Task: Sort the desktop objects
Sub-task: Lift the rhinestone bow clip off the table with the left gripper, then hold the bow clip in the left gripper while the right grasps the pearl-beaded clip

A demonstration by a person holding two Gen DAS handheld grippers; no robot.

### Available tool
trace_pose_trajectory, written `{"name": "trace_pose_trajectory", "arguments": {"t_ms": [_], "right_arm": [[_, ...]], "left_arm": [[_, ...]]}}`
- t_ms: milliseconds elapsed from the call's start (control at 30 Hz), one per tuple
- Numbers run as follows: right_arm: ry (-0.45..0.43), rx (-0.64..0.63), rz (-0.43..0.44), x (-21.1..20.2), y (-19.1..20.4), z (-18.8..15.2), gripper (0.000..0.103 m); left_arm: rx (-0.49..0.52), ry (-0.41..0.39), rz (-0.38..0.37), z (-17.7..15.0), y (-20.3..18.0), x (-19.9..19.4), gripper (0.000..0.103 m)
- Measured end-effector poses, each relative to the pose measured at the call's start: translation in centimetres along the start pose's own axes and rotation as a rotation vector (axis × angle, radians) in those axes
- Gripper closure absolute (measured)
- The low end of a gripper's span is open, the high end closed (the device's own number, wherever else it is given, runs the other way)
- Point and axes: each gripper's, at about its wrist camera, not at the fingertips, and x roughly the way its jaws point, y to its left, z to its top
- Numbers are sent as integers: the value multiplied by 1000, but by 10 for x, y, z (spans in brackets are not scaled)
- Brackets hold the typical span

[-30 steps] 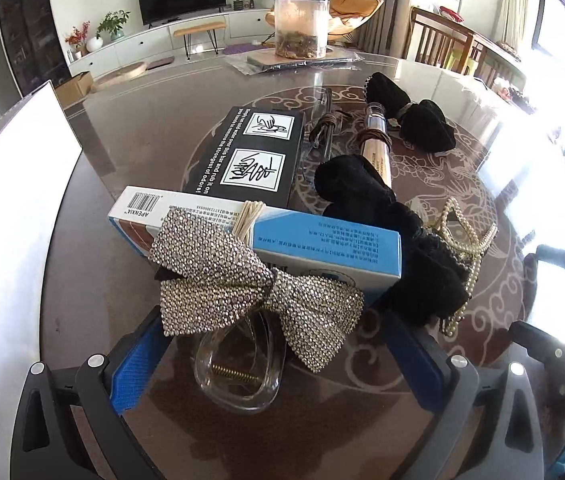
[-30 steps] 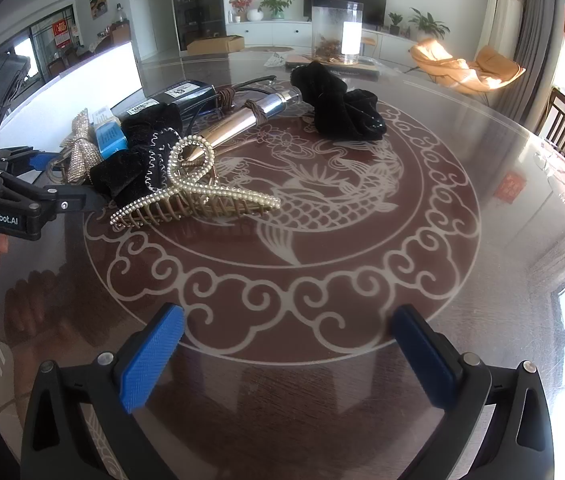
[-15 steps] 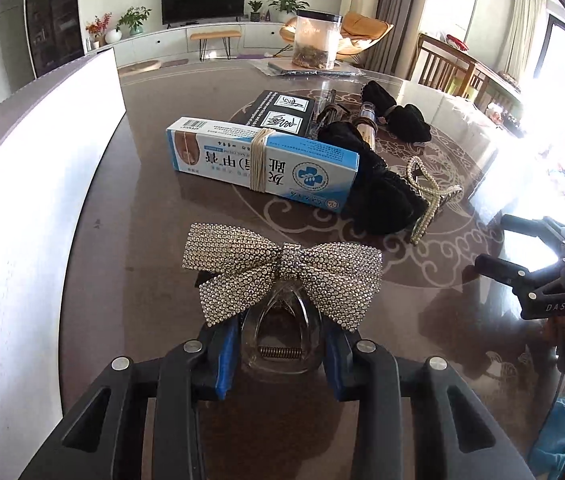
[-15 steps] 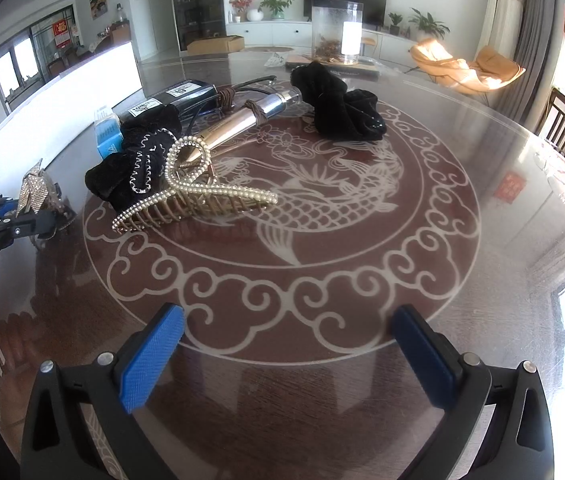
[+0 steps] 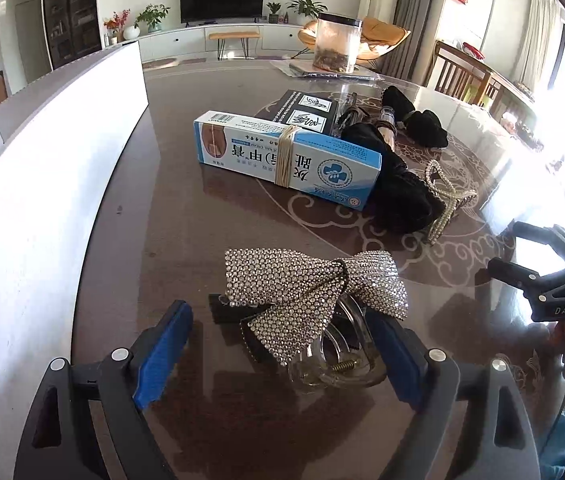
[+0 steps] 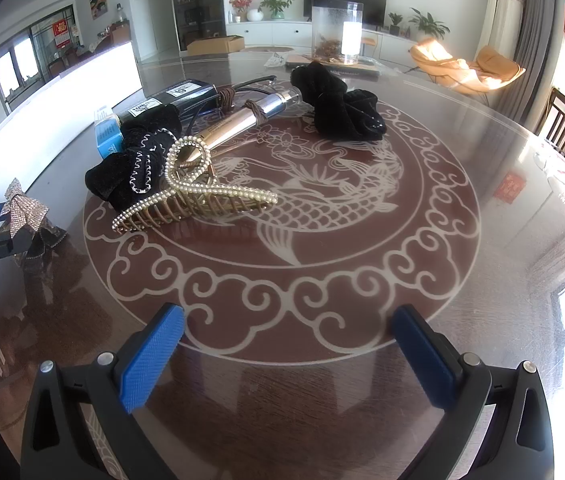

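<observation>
A rhinestone bow hair clip (image 5: pixel 314 284) on a clear claw lies tipped on the dark glass table (image 5: pixel 154 220), between the fingers of my left gripper (image 5: pixel 280 352). Its jaws are opening; the clear claw rests close to the right pad (image 5: pixel 394 356), and the left pad stands apart. The right wrist view shows the same clip (image 6: pixel 22 208) at the far left. My right gripper (image 6: pixel 286 340) is open over the scroll pattern with nothing between its fingers. Beyond it lie a pearl claw clip (image 6: pixel 186 200), a black velvet bow (image 6: pixel 130 168) and a gold tube (image 6: pixel 238 124).
A blue and white box (image 5: pixel 286 156) bound with a rubber band lies ahead, a black box (image 5: pixel 306 110) behind it. Another black bow (image 6: pixel 342 108) and a clear jar (image 6: pixel 336 32) sit farther back. A white panel (image 5: pixel 42 160) borders the table's left side.
My left gripper shut on the bow clip beside the blue box, drew it back toward the near edge, and has now spread its jaws; the clip has tipped sideways. The right gripper stayed still.
</observation>
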Motion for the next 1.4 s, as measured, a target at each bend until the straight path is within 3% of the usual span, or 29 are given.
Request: {"name": "trace_pose_trajectory", "arguments": {"t_ms": [133, 533, 600, 1233, 1333, 1400], "right_arm": [[0, 0, 0, 0, 0, 0, 0], [0, 0, 0, 0, 0, 0, 0], [0, 0, 0, 0, 0, 0, 0], [0, 0, 1, 1, 0, 0, 0], [7, -67, 106, -5, 0, 5, 2], [-41, -135, 104, -16, 5, 11, 2]], "left_arm": [[72, -15, 68, 6, -14, 15, 12], [66, -18, 45, 6, -13, 15, 10], [63, 4, 49, 7, -13, 18, 0], [62, 2, 44, 5, -13, 17, 0], [62, 2, 43, 5, -13, 17, 0], [61, 2, 43, 5, -13, 17, 0]]}}
